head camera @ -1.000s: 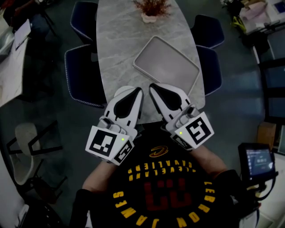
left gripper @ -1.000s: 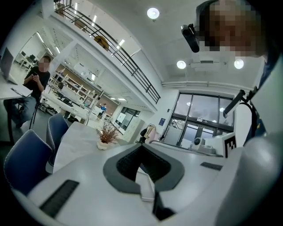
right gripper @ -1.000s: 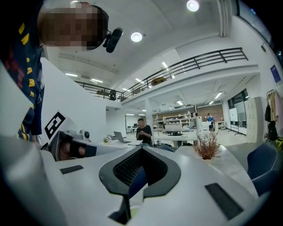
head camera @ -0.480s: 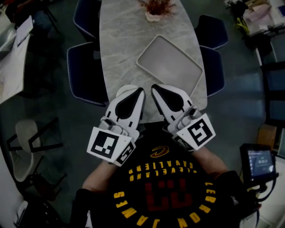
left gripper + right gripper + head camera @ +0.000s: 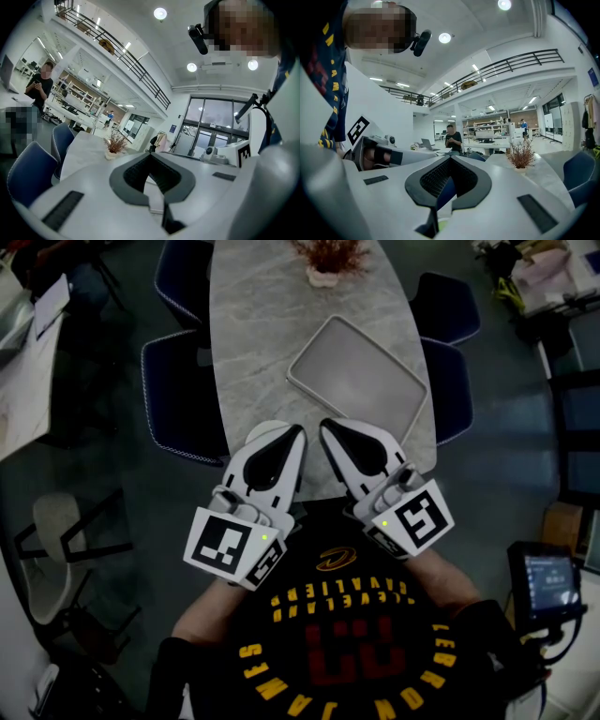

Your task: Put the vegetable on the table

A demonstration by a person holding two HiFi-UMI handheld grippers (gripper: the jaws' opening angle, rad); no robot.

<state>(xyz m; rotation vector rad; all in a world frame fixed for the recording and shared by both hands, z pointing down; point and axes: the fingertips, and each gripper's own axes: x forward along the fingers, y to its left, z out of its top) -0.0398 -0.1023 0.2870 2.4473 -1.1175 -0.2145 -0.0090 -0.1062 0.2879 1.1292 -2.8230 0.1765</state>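
No vegetable shows in any view. My left gripper (image 5: 292, 428) and right gripper (image 5: 325, 424) are held side by side over the near end of the long grey marble table (image 5: 253, 334), tips pointing toward it and angled at each other. Both are shut with nothing between the jaws. An empty grey tray (image 5: 356, 376) lies on the table just beyond the right gripper. In the left gripper view the left gripper (image 5: 150, 155) has its jaws met at the tip. The right gripper (image 5: 450, 158) looks the same in its own view.
A potted dried plant (image 5: 323, 259) stands at the table's far end. Dark blue chairs flank the table on the left (image 5: 178, 395) and right (image 5: 450, 381). A small lit screen (image 5: 544, 582) sits at the lower right. A person (image 5: 452, 138) stands far off.
The head view shifted slightly, so the table and tray sit a little to the right. Both grippers keep the same shut pose.
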